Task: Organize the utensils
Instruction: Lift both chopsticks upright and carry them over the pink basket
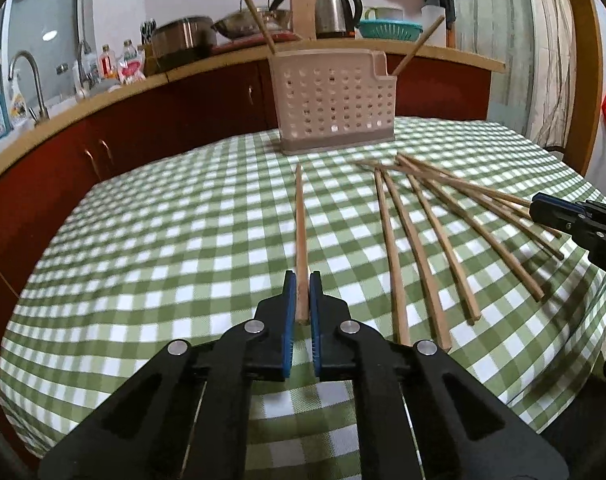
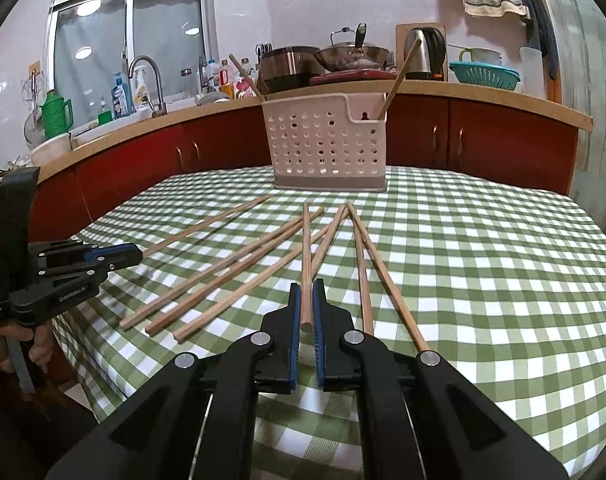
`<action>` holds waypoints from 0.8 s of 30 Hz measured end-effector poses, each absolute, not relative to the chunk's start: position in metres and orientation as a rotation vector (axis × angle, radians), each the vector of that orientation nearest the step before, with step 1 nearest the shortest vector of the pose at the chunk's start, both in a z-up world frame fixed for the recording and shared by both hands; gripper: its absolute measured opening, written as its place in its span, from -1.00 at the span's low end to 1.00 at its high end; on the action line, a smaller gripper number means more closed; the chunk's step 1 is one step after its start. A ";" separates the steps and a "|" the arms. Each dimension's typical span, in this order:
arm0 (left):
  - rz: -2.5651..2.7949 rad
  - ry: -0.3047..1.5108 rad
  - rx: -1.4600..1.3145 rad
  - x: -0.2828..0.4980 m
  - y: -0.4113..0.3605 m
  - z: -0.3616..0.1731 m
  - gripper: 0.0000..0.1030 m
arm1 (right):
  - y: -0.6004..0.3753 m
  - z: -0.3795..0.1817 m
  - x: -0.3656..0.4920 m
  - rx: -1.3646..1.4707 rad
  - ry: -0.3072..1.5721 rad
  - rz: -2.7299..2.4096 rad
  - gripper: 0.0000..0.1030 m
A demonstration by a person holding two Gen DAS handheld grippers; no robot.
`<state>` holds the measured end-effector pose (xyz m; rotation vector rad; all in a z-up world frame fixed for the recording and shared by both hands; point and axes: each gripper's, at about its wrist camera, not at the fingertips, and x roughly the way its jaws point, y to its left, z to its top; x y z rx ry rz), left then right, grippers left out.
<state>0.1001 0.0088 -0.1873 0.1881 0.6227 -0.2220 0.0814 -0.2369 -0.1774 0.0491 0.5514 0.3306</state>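
Note:
A pale perforated utensil holder (image 1: 334,104) stands at the far side of the table, with two wooden chopsticks (image 1: 258,21) leaning out of it; it also shows in the right wrist view (image 2: 329,142). My left gripper (image 1: 302,280) is shut on one chopstick (image 1: 300,220) that points toward the holder. My right gripper (image 2: 306,290) is shut on another chopstick (image 2: 305,248). Several loose chopsticks (image 1: 431,236) lie fanned on the cloth between the grippers, also seen in the right wrist view (image 2: 239,268). The right gripper (image 1: 559,210) appears at the left view's right edge, the left gripper (image 2: 115,254) at the right view's left edge.
The table (image 1: 163,240) has a green checked cloth. Behind it runs a counter (image 2: 483,92) with red cabinets, a sink tap (image 2: 147,76), pots, a kettle (image 2: 425,54) and a teal colander (image 2: 483,74).

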 end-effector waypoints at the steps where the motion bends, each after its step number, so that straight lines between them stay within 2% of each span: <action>1: -0.220 0.612 0.185 0.099 0.009 -0.184 -0.87 | -0.237 -0.174 0.081 0.050 0.544 0.329 -0.87; 24: -0.169 0.406 0.137 0.083 0.020 -0.111 -0.87 | -0.240 -0.114 0.070 0.069 0.415 0.312 -0.87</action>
